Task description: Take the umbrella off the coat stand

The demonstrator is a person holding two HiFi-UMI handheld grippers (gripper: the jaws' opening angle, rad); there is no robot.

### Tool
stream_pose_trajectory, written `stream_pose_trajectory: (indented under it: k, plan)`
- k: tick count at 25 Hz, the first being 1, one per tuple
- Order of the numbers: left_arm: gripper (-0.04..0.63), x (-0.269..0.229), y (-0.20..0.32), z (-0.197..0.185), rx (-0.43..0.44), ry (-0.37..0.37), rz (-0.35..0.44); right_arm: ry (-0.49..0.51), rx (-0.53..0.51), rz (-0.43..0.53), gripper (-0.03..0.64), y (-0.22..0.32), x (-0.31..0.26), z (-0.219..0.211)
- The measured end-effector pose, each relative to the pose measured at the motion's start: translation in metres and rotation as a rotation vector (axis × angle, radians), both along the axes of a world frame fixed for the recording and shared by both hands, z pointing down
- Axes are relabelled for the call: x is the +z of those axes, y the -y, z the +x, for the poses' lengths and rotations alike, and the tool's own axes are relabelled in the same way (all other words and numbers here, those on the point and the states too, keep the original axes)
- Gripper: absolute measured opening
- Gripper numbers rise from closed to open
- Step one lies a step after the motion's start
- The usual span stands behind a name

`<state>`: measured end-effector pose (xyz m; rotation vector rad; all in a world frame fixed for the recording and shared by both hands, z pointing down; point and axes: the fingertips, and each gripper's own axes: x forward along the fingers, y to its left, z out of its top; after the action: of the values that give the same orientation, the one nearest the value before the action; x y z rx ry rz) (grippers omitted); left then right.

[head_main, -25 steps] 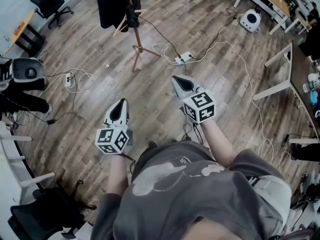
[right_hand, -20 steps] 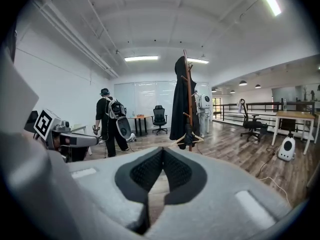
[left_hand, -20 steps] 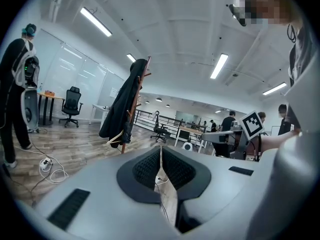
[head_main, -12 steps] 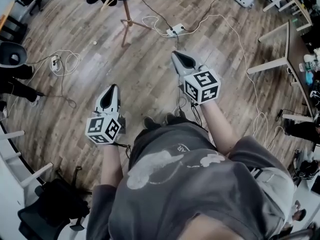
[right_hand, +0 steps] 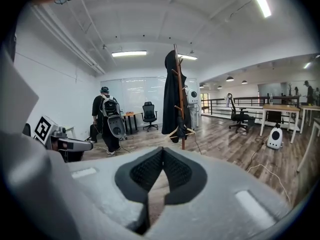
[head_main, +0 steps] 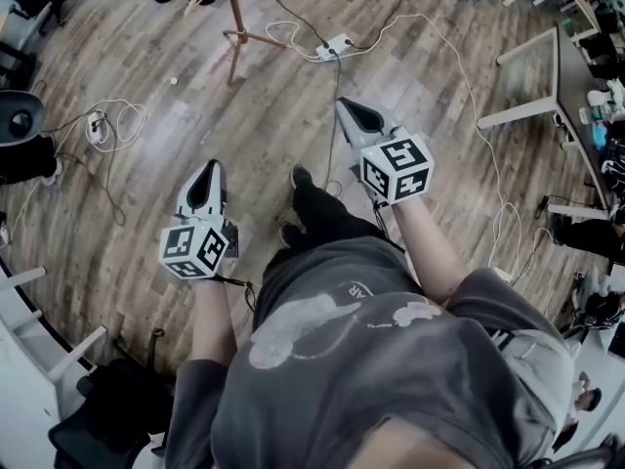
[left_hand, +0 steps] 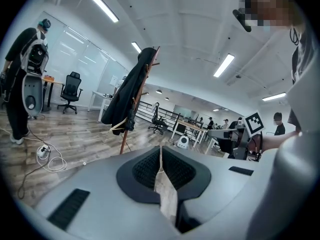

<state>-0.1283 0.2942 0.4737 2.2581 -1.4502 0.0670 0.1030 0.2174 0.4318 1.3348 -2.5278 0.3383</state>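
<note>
A wooden coat stand rises at the top of the head view, well ahead of both grippers. A long black coat hangs on it. Low on its pole, beside a wooden hanger, hangs a short dark bundle that looks like the folded umbrella; in the left gripper view this bundle sits under the coat. My left gripper and right gripper both point towards the stand from a distance. The left gripper is shut and empty, and the right gripper is too.
A power strip with white cables lies on the wood floor near the stand's feet, and more cable lies at the left. My own shoe is between the grippers. A person with a backpack stands left of the stand. Desks line the right.
The coat stand has slid to the top edge of the head view. Both grippers have sunk a little, the left one more. My leg has stepped forward between them.
</note>
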Motion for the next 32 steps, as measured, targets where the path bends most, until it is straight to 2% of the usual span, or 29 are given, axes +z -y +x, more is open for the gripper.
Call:
stream_pose_trajectory:
  k: [8, 13, 20, 28, 32]
  plan:
    - [0.02, 0.008, 0.058, -0.001, -0.013, 0.024, 0.001, 0.025, -0.035, -0.016, -0.002, 0.068, 0.018, -0.014]
    - [0.02, -0.001, 0.135, -0.007, -0.049, 0.03, 0.014, 0.051, -0.07, 0.002, -0.003, 0.154, 0.009, -0.027]
    - [0.02, -0.021, 0.243, 0.001, -0.04, 0.04, 0.048, 0.083, -0.078, 0.026, -0.003, 0.263, -0.011, -0.032]
    - [0.02, -0.016, 0.317, 0.01, -0.046, 0.036, 0.014, 0.09, -0.086, -0.02, -0.003, 0.337, 0.001, -0.02]
    - [0.02, -0.016, 0.348, 0.019, -0.064, 0.034, 0.021, 0.1, -0.105, -0.032, -0.003, 0.362, 0.008, -0.016]
